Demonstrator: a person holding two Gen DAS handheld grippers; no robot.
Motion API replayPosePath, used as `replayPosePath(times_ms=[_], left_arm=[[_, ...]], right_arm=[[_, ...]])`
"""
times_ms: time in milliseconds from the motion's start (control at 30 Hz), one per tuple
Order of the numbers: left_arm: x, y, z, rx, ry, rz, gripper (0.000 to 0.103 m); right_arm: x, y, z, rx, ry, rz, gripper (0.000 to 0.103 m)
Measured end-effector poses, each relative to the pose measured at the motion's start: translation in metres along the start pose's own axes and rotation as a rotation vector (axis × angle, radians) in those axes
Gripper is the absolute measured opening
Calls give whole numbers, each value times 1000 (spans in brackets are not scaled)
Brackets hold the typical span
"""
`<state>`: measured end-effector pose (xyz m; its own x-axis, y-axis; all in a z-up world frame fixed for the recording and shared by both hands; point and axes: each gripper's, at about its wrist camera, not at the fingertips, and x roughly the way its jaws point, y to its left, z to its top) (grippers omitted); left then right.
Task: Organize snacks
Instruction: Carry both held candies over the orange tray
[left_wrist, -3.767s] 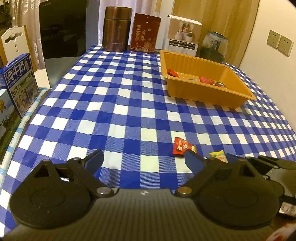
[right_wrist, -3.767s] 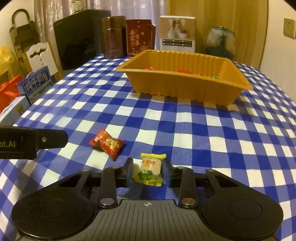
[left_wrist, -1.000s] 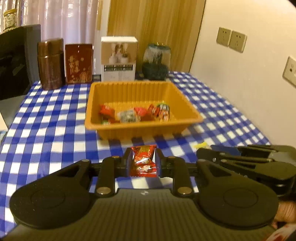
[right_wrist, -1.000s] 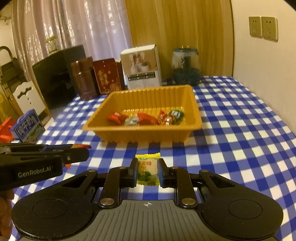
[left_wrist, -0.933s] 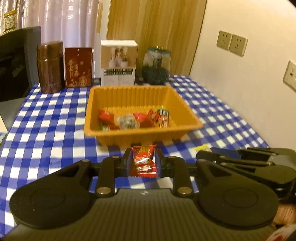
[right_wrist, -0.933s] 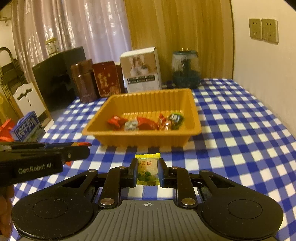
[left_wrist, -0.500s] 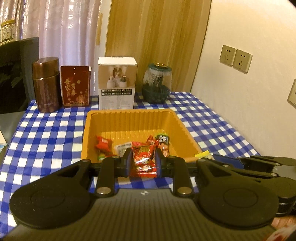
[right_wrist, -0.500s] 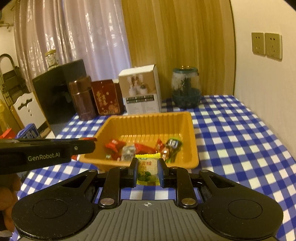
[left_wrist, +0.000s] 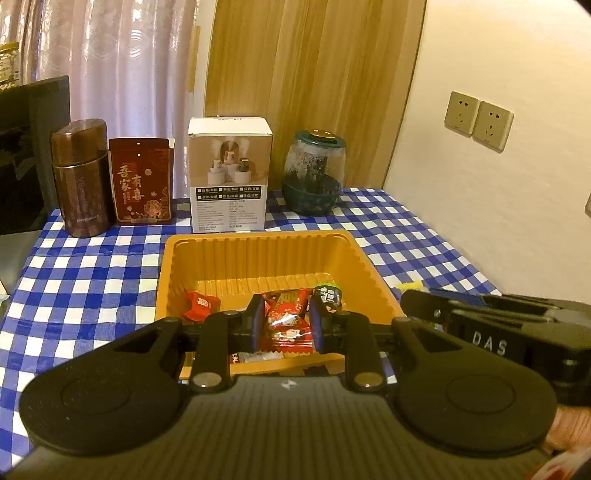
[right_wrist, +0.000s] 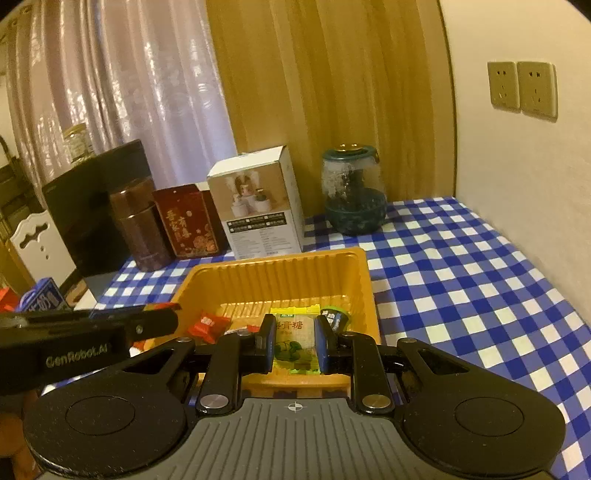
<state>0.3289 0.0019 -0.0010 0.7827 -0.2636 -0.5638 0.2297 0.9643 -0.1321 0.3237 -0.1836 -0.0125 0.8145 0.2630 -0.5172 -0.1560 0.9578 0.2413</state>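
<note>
Both grippers (left_wrist: 286, 320) (right_wrist: 295, 341) now above tray (left_wrist: 258, 245)

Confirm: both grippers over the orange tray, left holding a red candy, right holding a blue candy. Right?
Not quite. The right gripper holds a yellow-green candy, not a blue one; the right wrist view shows it pinched between the fingers. The rest stands: the left gripper holds a red candy, and both hang over the orange tray.

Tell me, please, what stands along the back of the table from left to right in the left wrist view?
Brown canister → red packet → white box → glass jar.
</note>
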Motion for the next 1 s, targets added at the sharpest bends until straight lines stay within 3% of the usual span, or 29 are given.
replayPosePath(times_ms=[600, 1000], left_arm=[[40, 27, 20, -15, 14, 25, 23], [77, 43, 22, -41, 53, 41, 23]], right_arm=[[47, -14, 28, 44, -4, -30, 22], [87, -16, 35, 104, 41, -15, 22]])
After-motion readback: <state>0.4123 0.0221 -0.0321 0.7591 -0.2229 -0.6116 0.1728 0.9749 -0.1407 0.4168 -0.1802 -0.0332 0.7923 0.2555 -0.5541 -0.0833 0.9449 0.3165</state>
